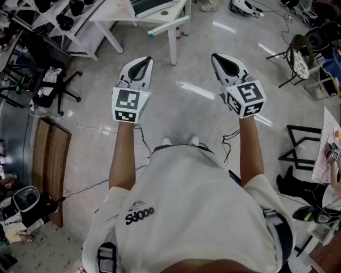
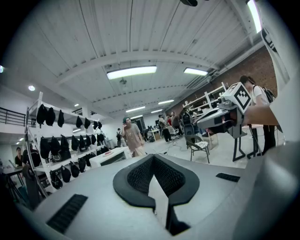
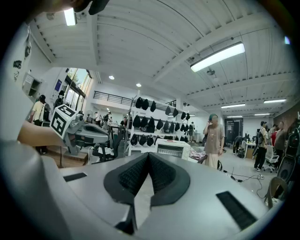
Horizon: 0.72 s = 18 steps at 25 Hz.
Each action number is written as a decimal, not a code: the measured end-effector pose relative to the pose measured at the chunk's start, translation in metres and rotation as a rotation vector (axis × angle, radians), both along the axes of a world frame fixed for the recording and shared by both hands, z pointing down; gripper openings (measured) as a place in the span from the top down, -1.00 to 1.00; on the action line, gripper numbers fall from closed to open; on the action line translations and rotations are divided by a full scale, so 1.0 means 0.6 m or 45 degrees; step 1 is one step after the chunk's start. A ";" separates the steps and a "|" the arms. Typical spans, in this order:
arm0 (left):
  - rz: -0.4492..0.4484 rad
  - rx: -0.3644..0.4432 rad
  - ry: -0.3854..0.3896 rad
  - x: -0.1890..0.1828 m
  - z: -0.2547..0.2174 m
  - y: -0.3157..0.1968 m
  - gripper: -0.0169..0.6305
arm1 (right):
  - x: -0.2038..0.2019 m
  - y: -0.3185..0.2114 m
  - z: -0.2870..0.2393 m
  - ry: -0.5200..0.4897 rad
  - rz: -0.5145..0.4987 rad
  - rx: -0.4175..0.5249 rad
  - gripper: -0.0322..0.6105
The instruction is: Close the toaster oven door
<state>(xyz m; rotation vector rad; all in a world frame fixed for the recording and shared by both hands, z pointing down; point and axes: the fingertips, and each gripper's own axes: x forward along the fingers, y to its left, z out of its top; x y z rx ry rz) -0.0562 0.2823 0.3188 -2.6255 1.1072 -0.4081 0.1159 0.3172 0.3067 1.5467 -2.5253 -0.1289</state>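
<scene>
Both tools are held out at chest height over bare floor [image 1: 192,101], well apart from any work surface. The left gripper [image 1: 139,66] has its fingers [image 2: 136,180] pressed together with nothing between them. The right gripper [image 1: 224,61] is in the same condition, with its fingers [image 3: 133,176] together and empty. The white worktop [image 1: 160,24] stands at 12 o'clock from the person, across open floor. A dark panel [image 1: 152,6] on the worktop is cut by the top edge of the head view. This panel is judged to belong to the toaster oven [image 3: 171,149], which the right gripper view shows as a white box with a slatted front at about 1 o'clock above the fingers. The left gripper view places the same white box [image 2: 110,157] at about 10 o'clock. Its long side appears to run across the line of approach. Whether the door hangs open cannot be confirmed at this range. The left gripper lines up more squarely with the worktop and is judged slightly nearer. No contact has been made, and the closing step has not begun. An approach toward 12 o'clock is required first.
</scene>
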 end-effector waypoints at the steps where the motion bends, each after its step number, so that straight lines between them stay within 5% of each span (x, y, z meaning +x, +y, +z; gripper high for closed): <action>1: -0.005 -0.003 0.001 0.007 0.000 0.001 0.90 | 0.008 0.001 0.000 -0.001 -0.002 0.000 0.88; 13: -0.072 -0.045 -0.006 0.079 0.030 -0.012 0.90 | 0.126 -0.022 0.017 -0.089 0.012 -0.007 0.88; 18: -0.093 -0.060 -0.005 0.070 0.038 -0.065 0.90 | 0.119 -0.072 0.017 -0.063 -0.002 -0.001 0.88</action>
